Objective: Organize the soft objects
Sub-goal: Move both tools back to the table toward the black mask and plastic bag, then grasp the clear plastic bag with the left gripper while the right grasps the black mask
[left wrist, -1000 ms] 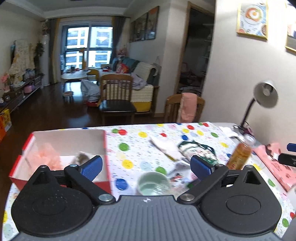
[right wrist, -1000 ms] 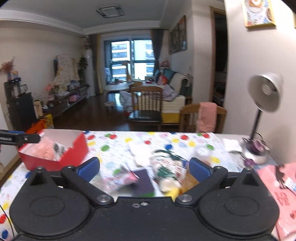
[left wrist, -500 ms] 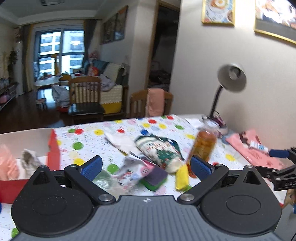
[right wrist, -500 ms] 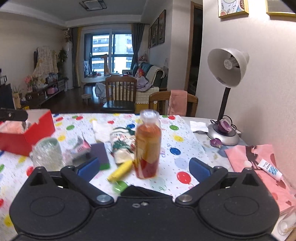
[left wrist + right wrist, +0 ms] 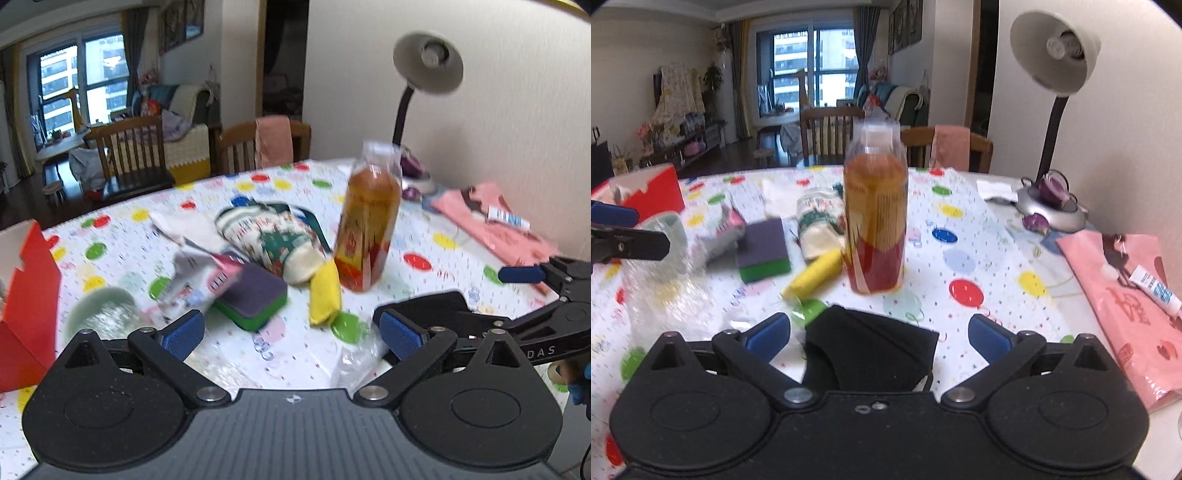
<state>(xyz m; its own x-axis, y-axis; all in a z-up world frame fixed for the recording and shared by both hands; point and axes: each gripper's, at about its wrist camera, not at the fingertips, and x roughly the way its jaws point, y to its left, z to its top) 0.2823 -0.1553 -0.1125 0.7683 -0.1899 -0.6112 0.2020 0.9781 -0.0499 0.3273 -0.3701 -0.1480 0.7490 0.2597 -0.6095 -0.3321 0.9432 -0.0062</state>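
Both tongs stand wide and empty: the left gripper (image 5: 291, 328) faces the heap of soft things, while the right gripper (image 5: 879, 334) hovers over a folded black cloth (image 5: 871, 350) at the table's near edge. The risk, I judge, is the tall amber plastic bottle (image 5: 875, 218) – upright, touching the small yellow pouch (image 5: 814, 273), and easily toppled by a careless reach. A purple-and-green sponge (image 5: 253, 295) and patterned knit sock (image 5: 277, 240) lie just left of it; the red cardboard box (image 5: 27, 295) waits well apart, past a pale green glass cup (image 5: 101, 314) standing in the way
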